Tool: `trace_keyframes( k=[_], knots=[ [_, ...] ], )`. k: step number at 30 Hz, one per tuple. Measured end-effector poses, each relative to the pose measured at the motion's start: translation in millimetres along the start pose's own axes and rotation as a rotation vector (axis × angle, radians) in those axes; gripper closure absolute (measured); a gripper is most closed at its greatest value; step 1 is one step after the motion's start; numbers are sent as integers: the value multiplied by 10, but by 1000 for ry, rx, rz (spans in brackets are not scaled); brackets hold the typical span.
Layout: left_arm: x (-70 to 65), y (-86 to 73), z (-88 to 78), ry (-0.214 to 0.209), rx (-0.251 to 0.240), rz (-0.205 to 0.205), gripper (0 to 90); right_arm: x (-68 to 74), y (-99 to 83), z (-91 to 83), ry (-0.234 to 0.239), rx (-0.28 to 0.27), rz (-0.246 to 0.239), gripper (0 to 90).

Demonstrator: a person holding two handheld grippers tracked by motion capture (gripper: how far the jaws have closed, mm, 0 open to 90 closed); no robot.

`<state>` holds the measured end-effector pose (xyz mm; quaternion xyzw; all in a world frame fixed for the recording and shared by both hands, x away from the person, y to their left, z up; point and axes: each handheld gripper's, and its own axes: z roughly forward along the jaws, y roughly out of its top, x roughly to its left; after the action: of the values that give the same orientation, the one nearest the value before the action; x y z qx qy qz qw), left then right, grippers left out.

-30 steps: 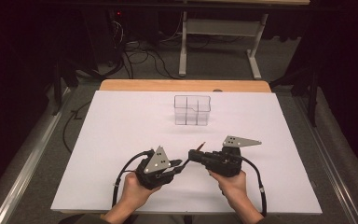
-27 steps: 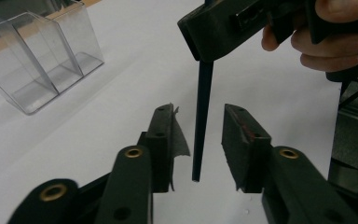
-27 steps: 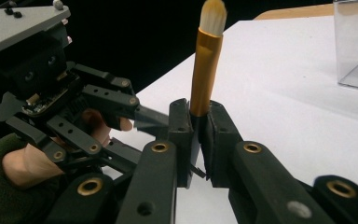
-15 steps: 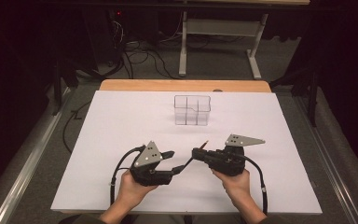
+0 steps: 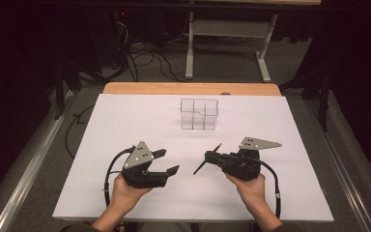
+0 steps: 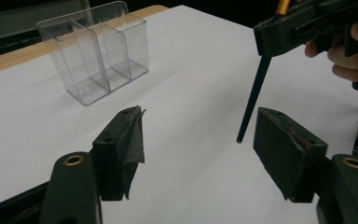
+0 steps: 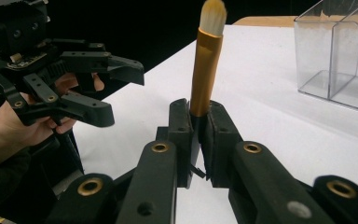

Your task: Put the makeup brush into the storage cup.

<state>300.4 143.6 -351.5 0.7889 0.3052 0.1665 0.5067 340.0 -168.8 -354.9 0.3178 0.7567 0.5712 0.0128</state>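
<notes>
My right gripper (image 5: 211, 159) is shut on a make-up brush (image 5: 200, 167) with a gold ferrule, pale bristles and a thin black handle. In the right gripper view the brush (image 7: 205, 70) stands bristles-up between the pads of this gripper (image 7: 199, 112). My left gripper (image 5: 169, 162) is open at the left, and its jaws have just been opening. Nothing is between the pads of the left gripper (image 6: 198, 121). The handle (image 6: 254, 98) slants down just beyond them, untouched. A clear compartment box (image 5: 199, 113) stands empty farther back.
White paper (image 5: 125, 121) covers the table, with a wooden edge (image 5: 188, 88) at the far side. The box (image 6: 98, 51) is well beyond both grippers. Cables trail from each gripper toward the person. Dark floor and table legs lie past the far edge.
The left gripper, first close against the right one at the brush, has opened its jaws and drawn back to the left. The right gripper still holds the brush and has hardly moved.
</notes>
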Motion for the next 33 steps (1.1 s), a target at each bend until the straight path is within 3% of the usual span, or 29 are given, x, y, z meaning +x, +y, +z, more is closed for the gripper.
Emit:
trace_keyframes(
  k=[4,13,20,27,31,33],
  knots=[
    [52,-19,-91,29,-35,-1,332,-6,13,-20,-7,8,-8,848],
    [213,-126,-277,83,-118,-70,303,-6,66,-36,-35,27,-29,847],
    [314,-268,-326,112,-127,-100,299,-31,92,-70,-47,34,-51,847],
    [432,-357,-387,147,-159,-159,298,-54,151,-121,-73,47,-68,847],
    [452,-396,-362,189,-139,-141,296,-55,206,-144,-83,53,-82,847],
    [458,-408,-351,189,-137,-150,297,-59,238,-157,-91,59,-98,847]
  ],
)
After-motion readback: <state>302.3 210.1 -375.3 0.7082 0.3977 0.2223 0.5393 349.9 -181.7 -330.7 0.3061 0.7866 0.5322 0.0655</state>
